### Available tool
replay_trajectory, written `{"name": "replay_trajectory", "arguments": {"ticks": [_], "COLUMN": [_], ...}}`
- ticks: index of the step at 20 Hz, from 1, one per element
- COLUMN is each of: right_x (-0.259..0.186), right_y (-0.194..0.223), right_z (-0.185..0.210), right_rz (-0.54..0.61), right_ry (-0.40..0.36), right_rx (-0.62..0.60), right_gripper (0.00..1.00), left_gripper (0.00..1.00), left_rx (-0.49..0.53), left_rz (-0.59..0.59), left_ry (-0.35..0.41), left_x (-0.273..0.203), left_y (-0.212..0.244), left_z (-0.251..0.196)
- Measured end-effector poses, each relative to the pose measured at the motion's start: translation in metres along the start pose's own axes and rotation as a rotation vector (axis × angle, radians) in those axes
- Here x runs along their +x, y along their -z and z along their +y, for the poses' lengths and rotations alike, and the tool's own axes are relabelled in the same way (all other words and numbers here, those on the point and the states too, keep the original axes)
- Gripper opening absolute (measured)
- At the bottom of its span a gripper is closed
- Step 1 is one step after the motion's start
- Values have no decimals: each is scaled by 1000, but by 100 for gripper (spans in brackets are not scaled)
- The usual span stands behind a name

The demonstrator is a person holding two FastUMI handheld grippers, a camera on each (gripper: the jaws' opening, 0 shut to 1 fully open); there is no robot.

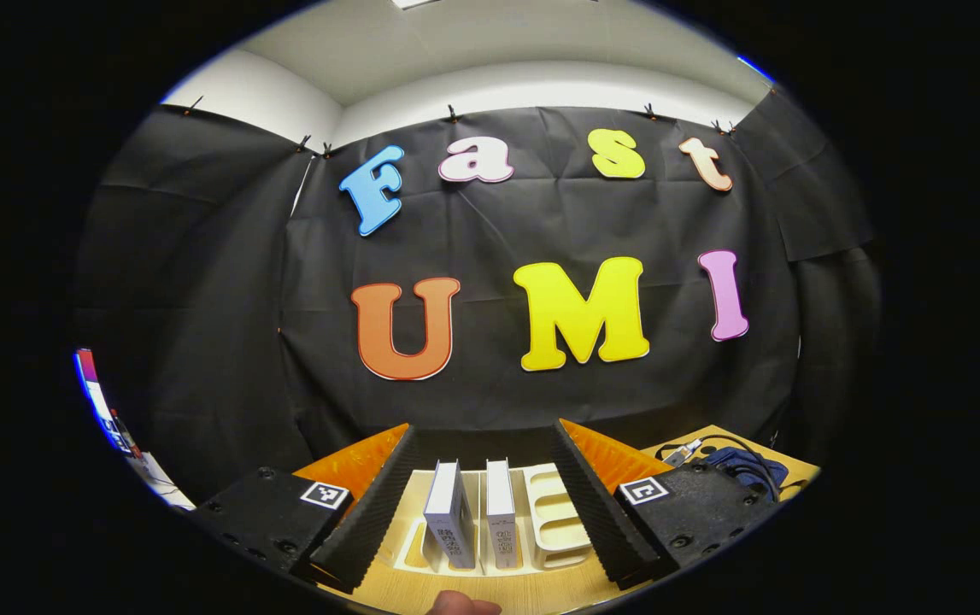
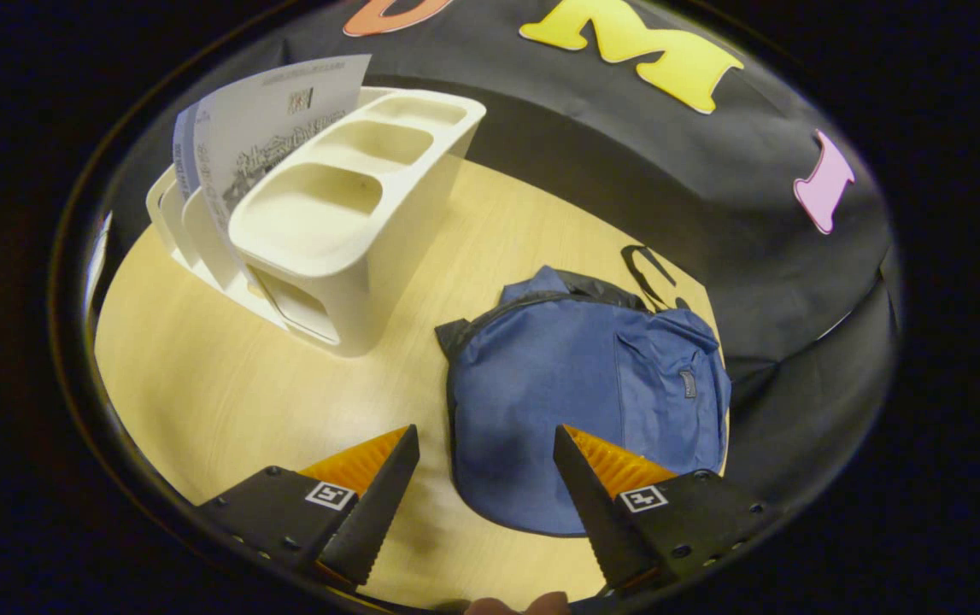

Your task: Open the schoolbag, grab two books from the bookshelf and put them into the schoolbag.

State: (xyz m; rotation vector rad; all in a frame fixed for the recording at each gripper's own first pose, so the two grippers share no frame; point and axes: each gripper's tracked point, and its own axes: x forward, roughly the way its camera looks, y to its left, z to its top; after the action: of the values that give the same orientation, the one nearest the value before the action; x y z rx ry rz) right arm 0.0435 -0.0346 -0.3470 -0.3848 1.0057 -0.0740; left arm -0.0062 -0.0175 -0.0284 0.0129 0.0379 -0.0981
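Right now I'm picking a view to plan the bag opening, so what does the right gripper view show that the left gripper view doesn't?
Right gripper view: the whole blue schoolbag lying closed on the table, the open right gripper above its near edge.

Left gripper view: two books upright, spines facing the open left gripper, and a bag corner.

Both: the cream bookshelf, books, tabletop.

Schoolbag (image 1: 742, 465): mostly hidden behind left gripper (image 1: 483, 444). Books (image 2: 272, 128): lower parts hidden behind bookshelf (image 2: 344, 222); print too small.
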Motion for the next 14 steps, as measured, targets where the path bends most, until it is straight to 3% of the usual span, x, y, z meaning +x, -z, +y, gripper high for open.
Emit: {"name": "replay_trajectory", "arguments": {"ticks": [9, 14], "right_x": [40, 55], "right_y": [19, 23], "right_z": [-1, -5], "right_rz": [179, 204], "right_ry": [59, 119], "right_rx": [58, 49], "right_gripper": [96, 99], "left_gripper": [99, 99], "left_rx": [-7, -1], "left_rz": [32, 50], "left_ry": [-33, -44], "left_x": [-3, -4], "left_y": [9, 14], "left_z": [12, 15]}}
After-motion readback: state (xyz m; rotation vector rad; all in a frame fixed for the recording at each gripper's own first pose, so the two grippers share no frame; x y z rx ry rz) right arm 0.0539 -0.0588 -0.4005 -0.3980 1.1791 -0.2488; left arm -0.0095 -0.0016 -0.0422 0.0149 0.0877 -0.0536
